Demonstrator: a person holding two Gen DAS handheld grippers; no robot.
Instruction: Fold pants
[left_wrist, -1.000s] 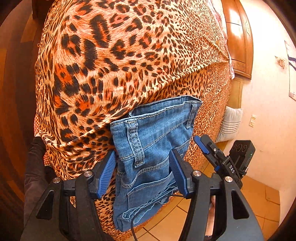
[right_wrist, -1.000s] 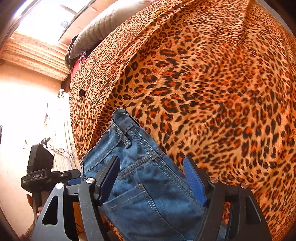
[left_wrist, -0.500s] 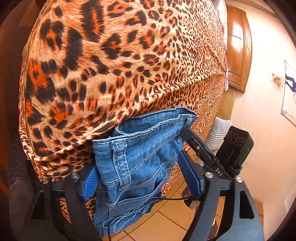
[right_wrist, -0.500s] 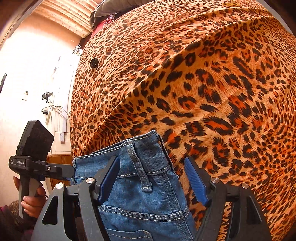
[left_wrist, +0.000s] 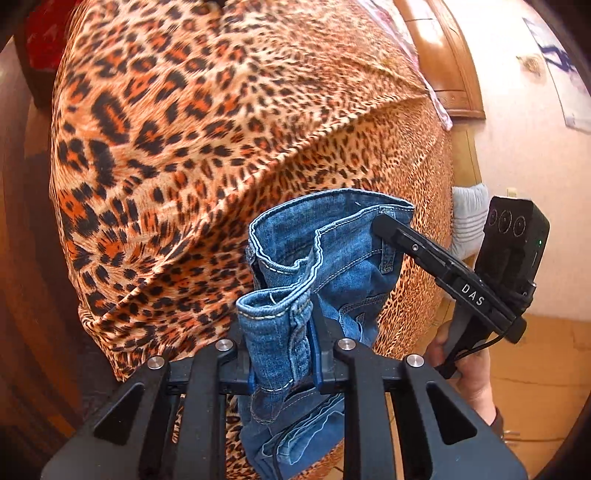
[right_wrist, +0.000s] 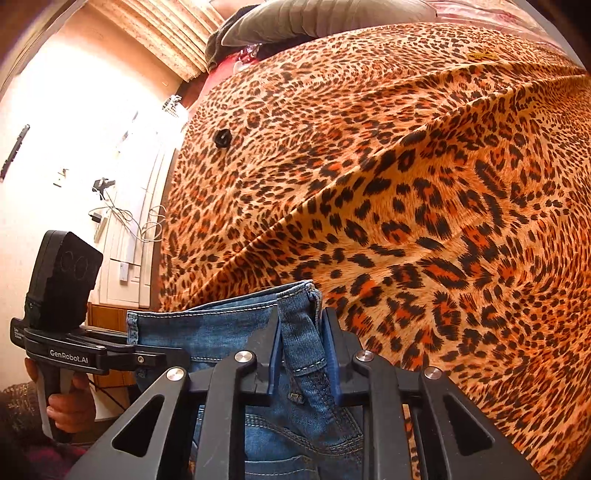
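Blue denim pants hang by their waistband over the near edge of a bed with a leopard-print cover. My left gripper is shut on one end of the waistband, which bunches up between its blue pads. My right gripper is shut on the other end of the waistband at a belt loop. The right gripper also shows in the left wrist view, pinching the denim. The left gripper shows at the left in the right wrist view. The legs hang below, mostly hidden.
The leopard cover fills the space ahead. A grey pillow lies at the bed's far end. A small black ring sits on the cover. A wooden headboard and tiled floor are to the right.
Both grippers have closed on the waistband; they were open around it before. The waistband is now bunched and lifted slightly off the bed edge.
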